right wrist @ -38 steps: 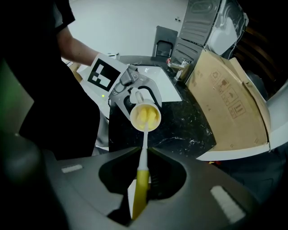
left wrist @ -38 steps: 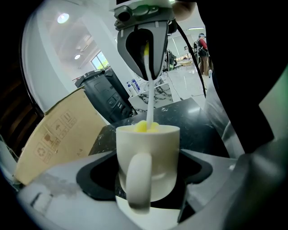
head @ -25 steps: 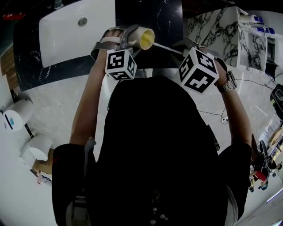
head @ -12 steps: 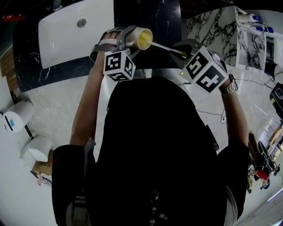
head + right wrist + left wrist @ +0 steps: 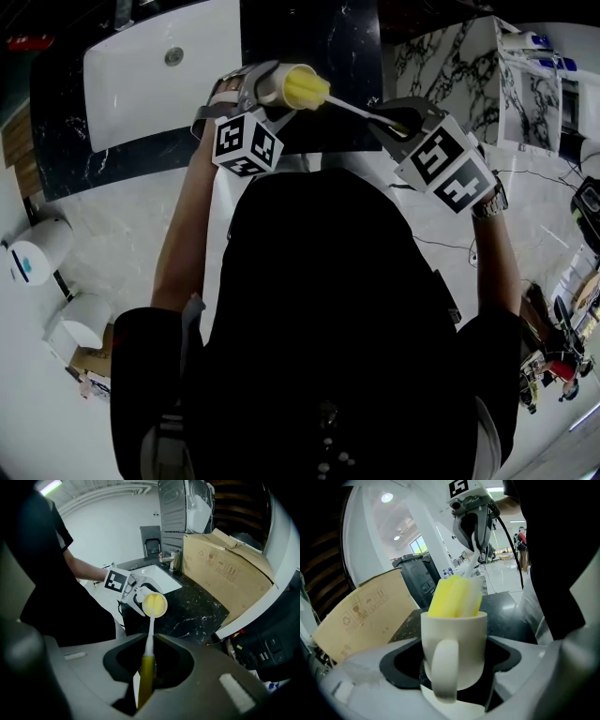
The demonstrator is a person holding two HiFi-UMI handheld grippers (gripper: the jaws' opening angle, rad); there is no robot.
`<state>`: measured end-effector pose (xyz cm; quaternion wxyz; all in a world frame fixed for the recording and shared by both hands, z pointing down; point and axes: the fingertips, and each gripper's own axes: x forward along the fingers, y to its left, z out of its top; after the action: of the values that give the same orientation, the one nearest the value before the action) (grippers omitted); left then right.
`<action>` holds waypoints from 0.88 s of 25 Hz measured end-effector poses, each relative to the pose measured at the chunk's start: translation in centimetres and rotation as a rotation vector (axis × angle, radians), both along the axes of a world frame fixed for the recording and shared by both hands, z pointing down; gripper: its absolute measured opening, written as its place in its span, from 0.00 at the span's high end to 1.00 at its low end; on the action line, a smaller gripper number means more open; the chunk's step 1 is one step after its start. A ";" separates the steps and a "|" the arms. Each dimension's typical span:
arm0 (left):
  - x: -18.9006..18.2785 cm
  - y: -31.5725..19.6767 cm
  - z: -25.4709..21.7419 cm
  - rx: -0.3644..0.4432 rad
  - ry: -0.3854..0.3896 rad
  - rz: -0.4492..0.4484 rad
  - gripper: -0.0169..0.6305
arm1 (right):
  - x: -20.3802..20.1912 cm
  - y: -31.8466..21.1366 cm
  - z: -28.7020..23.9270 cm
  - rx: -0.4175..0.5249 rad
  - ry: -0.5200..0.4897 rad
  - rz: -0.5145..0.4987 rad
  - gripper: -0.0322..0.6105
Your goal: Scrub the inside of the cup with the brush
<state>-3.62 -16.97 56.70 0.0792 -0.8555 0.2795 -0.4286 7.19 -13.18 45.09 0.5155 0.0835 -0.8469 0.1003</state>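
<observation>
Two hand-held grippers meet above the dark surface (image 5: 319, 37), right of the white sink (image 5: 131, 84). The left hand-held gripper (image 5: 265, 89) has its jaws closed on the cup (image 5: 278, 82), held clear of the surface with its mouth turned right. The right hand-held gripper (image 5: 394, 120) is clamped on the handle of the brush (image 5: 307, 91). Half a second ago the yellow head sat within the rim. Now it juts out of the mouth, and the right hand-held gripper has drawn right and nearer. This looks like the outward half of a scrubbing stroke, so the next move is probably pushing back in along the cup's axis.
</observation>
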 end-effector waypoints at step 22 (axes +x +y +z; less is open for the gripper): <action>-0.8 -1.7 0.2 -0.058 0.291 -0.217 0.32 | 2.1 -2.6 -3.9 0.083 -0.157 0.198 0.89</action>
<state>-4.42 -18.71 56.94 -0.0336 -0.8751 0.3663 -0.3144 9.33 -15.81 41.18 0.4311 0.1799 -0.8757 0.1220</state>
